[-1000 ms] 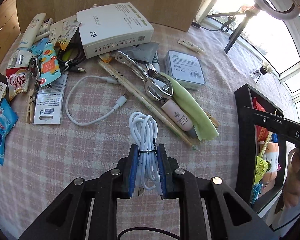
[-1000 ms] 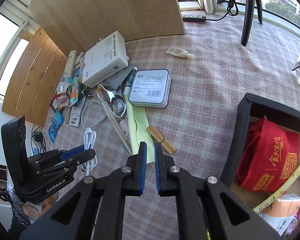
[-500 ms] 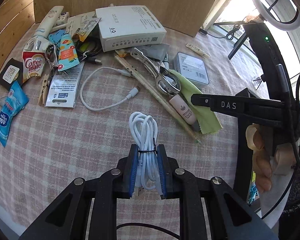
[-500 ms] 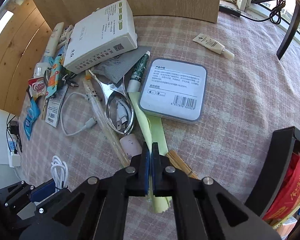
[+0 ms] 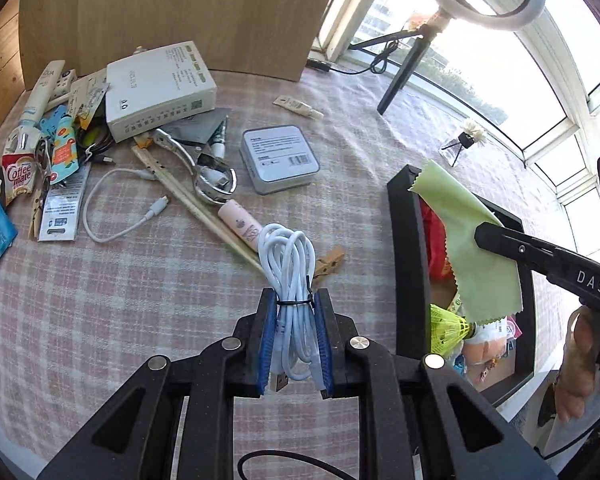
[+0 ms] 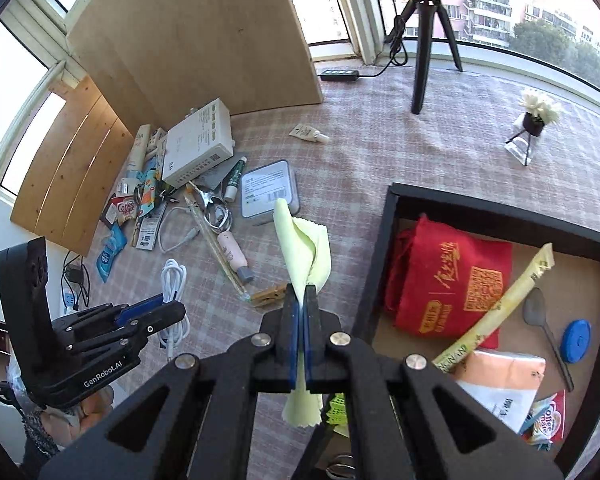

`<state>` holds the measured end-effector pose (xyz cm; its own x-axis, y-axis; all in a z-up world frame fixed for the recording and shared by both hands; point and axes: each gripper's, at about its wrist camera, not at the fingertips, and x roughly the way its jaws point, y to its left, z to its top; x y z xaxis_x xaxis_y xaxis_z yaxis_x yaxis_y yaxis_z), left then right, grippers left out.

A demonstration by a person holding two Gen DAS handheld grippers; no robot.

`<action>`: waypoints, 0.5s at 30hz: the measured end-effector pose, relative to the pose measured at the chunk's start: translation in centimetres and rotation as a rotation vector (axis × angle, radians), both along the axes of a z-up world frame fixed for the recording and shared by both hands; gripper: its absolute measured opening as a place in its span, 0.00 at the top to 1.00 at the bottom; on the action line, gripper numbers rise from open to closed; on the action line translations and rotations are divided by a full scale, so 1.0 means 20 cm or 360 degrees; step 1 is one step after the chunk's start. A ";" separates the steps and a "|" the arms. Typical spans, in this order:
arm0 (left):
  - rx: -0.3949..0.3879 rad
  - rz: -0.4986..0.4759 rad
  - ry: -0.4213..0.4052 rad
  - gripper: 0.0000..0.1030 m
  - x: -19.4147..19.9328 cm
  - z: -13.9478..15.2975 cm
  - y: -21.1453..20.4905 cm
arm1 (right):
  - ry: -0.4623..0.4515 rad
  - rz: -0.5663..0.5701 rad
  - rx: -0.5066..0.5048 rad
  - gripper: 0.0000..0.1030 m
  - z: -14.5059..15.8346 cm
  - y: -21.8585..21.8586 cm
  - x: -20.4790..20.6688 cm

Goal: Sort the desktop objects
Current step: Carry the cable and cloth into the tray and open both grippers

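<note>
Right claw (image 6: pixel 302 300) pinching my thin lime-green cleaning cloth (image 6: pixel 306 252); I should clear the black-walled storage box (image 6: pixel 374 264) rim before releasing.

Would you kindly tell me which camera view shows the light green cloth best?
The left wrist view: the light green cloth hangs spread flat over the black box. The right wrist view shows it folded, edge-on, pinched in the right claw.

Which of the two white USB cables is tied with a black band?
The coiled white USB cable bundle shut in the left gripper, black tie around its middle. The other, a short loose white cable, lies unbound on the checked tablecloth.
</note>
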<state>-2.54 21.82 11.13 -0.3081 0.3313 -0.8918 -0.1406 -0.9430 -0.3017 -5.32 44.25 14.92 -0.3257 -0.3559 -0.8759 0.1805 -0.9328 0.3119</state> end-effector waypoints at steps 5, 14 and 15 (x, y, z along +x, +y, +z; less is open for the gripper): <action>0.0031 -0.0166 0.0027 0.82 0.04 0.04 0.32 | 0.0008 -0.0219 0.0095 0.98 0.01 0.41 0.16; 0.0058 -0.0448 0.0037 0.82 0.17 0.08 0.83 | -0.0014 -0.0533 0.0196 0.98 -0.01 0.97 0.41; 0.0059 -0.0473 0.0042 0.82 0.19 0.09 0.87 | -0.0013 -0.0556 0.0203 0.98 -0.01 1.01 0.43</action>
